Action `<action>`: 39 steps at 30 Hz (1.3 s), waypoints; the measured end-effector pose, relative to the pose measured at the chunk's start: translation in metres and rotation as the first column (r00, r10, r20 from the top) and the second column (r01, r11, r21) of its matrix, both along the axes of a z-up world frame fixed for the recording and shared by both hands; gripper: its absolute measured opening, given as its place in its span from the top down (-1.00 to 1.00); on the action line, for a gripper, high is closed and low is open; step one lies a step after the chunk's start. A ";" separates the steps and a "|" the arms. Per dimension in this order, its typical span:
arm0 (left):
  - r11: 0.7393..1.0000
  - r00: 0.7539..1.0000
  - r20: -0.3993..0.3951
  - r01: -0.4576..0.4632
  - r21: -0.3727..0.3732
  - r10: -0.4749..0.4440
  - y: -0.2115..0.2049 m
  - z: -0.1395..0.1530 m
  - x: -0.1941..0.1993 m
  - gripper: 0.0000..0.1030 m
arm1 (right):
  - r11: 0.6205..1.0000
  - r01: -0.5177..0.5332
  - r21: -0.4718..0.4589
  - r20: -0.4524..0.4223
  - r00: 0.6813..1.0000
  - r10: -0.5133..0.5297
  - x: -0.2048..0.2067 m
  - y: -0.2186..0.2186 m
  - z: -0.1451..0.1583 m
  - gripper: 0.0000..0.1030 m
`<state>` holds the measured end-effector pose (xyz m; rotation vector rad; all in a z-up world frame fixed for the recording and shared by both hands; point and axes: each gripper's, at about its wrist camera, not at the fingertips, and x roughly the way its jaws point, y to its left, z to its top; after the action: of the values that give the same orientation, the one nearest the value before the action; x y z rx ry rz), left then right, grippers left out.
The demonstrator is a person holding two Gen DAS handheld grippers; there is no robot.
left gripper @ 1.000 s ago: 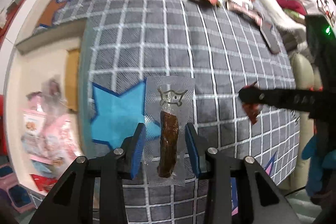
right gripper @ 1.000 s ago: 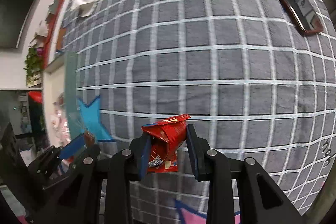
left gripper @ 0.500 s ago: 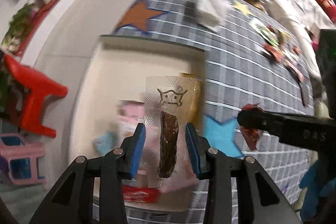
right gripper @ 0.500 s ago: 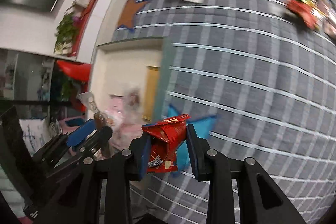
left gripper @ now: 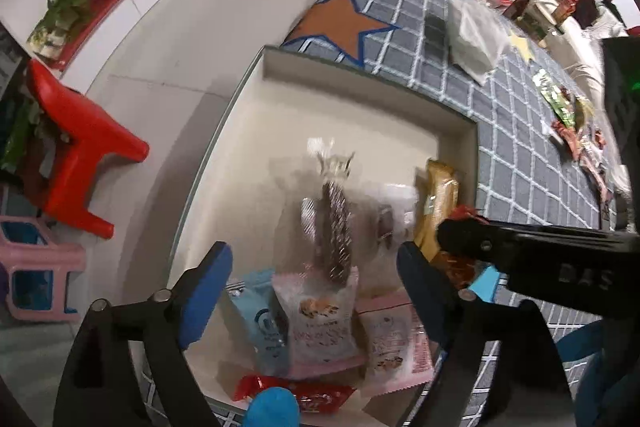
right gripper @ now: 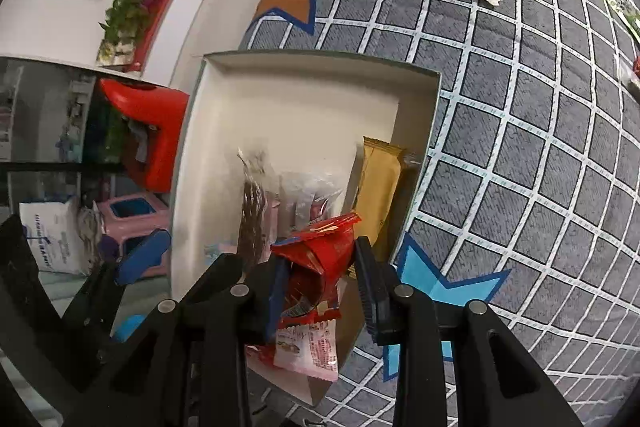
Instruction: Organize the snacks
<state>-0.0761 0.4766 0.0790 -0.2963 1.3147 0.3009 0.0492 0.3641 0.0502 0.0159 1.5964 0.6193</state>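
1. The left gripper [left gripper: 314, 291], clamped on the clear meat-stick packet [left gripper: 335, 223] half a second ago, is now standing wide open, and the blurred packet is dropping into the white box [left gripper: 352, 115].
2. The right gripper [right gripper: 320, 291] is still pinching the red wrapper [right gripper: 320, 251], hovering over the box's near end, beside the yellow bar [right gripper: 380, 187].
3. One snack is being delivered; the red one likely follows.

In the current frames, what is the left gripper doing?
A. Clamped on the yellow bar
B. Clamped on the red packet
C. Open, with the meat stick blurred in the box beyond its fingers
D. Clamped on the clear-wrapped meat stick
C: the left gripper stands wide open, and the meat stick shows blurred over the box, free of the fingers.
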 end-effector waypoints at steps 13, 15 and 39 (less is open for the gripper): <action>0.997 0.994 -0.106 0.026 0.067 -0.018 -0.008 -0.008 0.001 -0.99 | 0.995 -0.009 -0.104 0.091 0.996 0.018 -0.003 -0.004 0.012 -1.00; 0.996 0.992 -0.124 0.023 0.086 -0.012 -0.010 -0.010 0.002 -0.99 | 0.992 -0.021 -0.125 0.106 0.994 0.035 -0.004 -0.004 0.014 -1.00; 0.991 0.989 -0.143 0.043 0.129 -0.025 -0.018 -0.006 -0.002 -0.99 | 0.984 -0.056 -0.172 0.116 0.990 0.076 -0.012 -0.001 0.017 -1.00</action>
<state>-0.0779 0.4584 0.0731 -0.1428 1.4306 0.3835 0.0373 0.3635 0.0672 -0.1979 1.5297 0.5250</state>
